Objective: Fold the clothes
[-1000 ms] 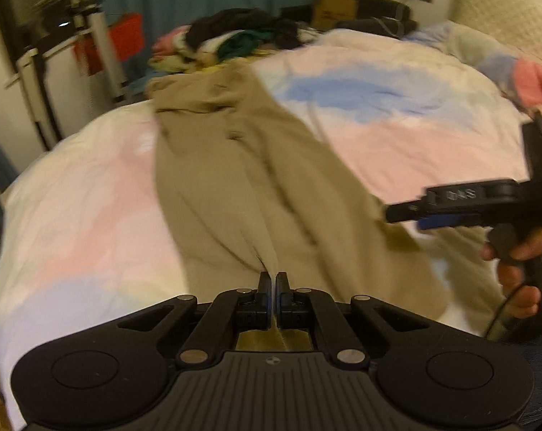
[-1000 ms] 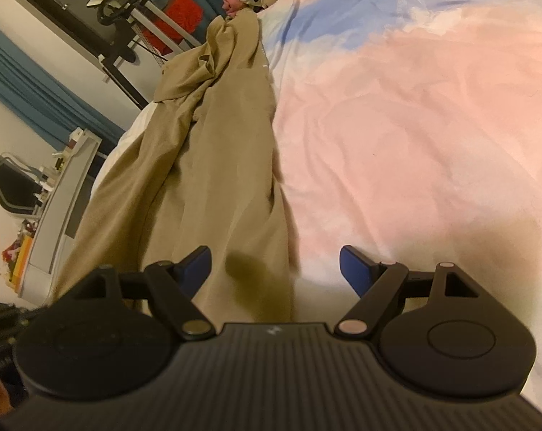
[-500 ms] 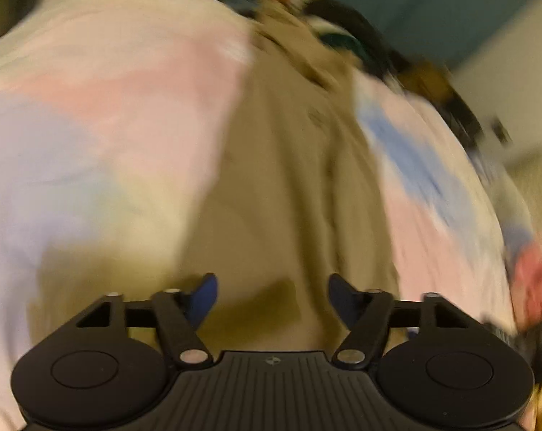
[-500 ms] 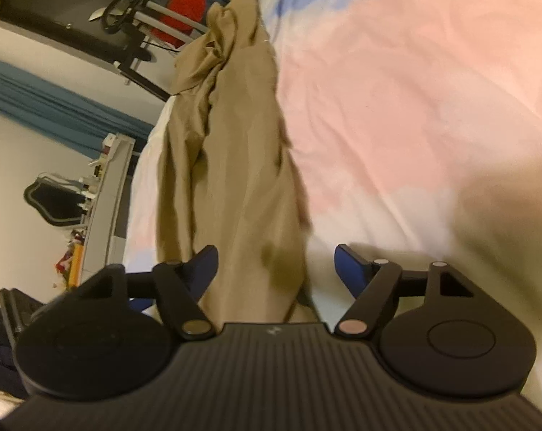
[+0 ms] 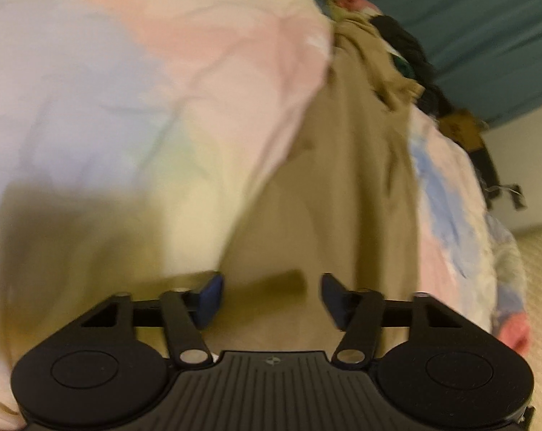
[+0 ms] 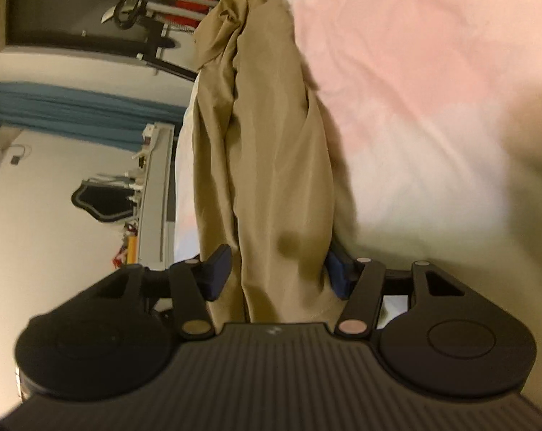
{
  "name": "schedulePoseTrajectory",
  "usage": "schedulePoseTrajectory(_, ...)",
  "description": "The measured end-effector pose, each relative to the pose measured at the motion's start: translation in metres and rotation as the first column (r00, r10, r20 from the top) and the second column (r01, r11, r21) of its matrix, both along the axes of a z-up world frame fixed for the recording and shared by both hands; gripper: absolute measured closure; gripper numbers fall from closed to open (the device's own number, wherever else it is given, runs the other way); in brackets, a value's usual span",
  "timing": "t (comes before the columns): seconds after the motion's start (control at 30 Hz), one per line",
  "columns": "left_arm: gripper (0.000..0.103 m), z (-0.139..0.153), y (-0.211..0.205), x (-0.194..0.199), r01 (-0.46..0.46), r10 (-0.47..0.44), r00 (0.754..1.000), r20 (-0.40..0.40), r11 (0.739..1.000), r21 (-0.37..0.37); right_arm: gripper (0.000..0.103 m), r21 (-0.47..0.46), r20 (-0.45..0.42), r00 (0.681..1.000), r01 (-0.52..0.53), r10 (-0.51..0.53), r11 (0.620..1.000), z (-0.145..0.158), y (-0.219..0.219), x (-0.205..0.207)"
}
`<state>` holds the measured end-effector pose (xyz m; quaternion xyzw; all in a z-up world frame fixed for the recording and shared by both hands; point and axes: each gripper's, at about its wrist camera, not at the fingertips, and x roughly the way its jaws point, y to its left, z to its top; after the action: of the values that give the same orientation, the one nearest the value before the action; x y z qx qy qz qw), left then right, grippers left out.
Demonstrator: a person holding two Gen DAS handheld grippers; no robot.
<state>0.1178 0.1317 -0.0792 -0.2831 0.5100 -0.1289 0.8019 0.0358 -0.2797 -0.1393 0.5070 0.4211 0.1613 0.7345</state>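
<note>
Khaki trousers [image 6: 271,165] lie between the right gripper [image 6: 276,269], jaws closing, unclamped; left gripper [image 5: 269,296] likewise, half apart; bare duvet [image 6: 414,72] toward two o'clock.

We see one tan garment [image 5: 346,179], unfolded, laid lengthwise on the pastel bed [image 5: 127,89], creased, far end bunched by the clothes pile [image 5: 407,54].

Warm, dim indoor light, yellowish cast in both views. We see heavy motion blur in left wrist view: bedspread [image 5: 134,115] smeared, beige garment [image 5: 343,186] soft, clothes pile [image 5: 396,46] indistinct. Dark shadow falls on bedspread at lower left. Right wrist view sharper; we note blur toward right edge. Fisheye bends walls and curtain [image 6: 73,107] near edges. No glare.
</note>
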Motion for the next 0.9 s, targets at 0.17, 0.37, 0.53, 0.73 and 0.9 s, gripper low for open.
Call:
schedulePoseTrajectory(0.17, 0.057, -0.002, -0.014, -0.01, 0.024, -0.022, 0.999, -0.027, 0.999, 0.044, 0.047, -0.084, -0.033, 0.999, -0.004, 0.001, 0.996, 0.001, 0.006, -0.003)
schedulePoseTrajectory(0.37, 0.054, -0.014, -0.022, -0.008, 0.015, -0.008, 0.996, -0.085, 0.997, 0.075, 0.048, -0.171, -0.019, 0.999, -0.032, 0.029, 0.985, 0.005, 0.019, -0.004)
schedulePoseTrajectory(0.53, 0.053, -0.01, -0.036, -0.015, 0.084, -0.08, 0.994, -0.076, 0.995, 0.044, 0.051, -0.123, 0.005, 0.997, -0.072, 0.073, 0.99, 0.006, 0.021, -0.011)
schedulePoseTrajectory(0.73, 0.061, -0.011, -0.045, -0.027, 0.153, -0.149, 0.986, -0.078, 0.987, 0.055, 0.073, -0.156, -0.007, 0.992, -0.123, 0.123, 0.98, 0.013, 0.035, -0.021)
schedulePoseTrajectory(0.9, 0.098, -0.007, -0.035, -0.032, 0.109, -0.107, 0.99, -0.09, 0.994, 0.025, 0.093, -0.293, -0.032, 0.992, -0.127, 0.123, 0.948, 0.026, 0.045, -0.018)
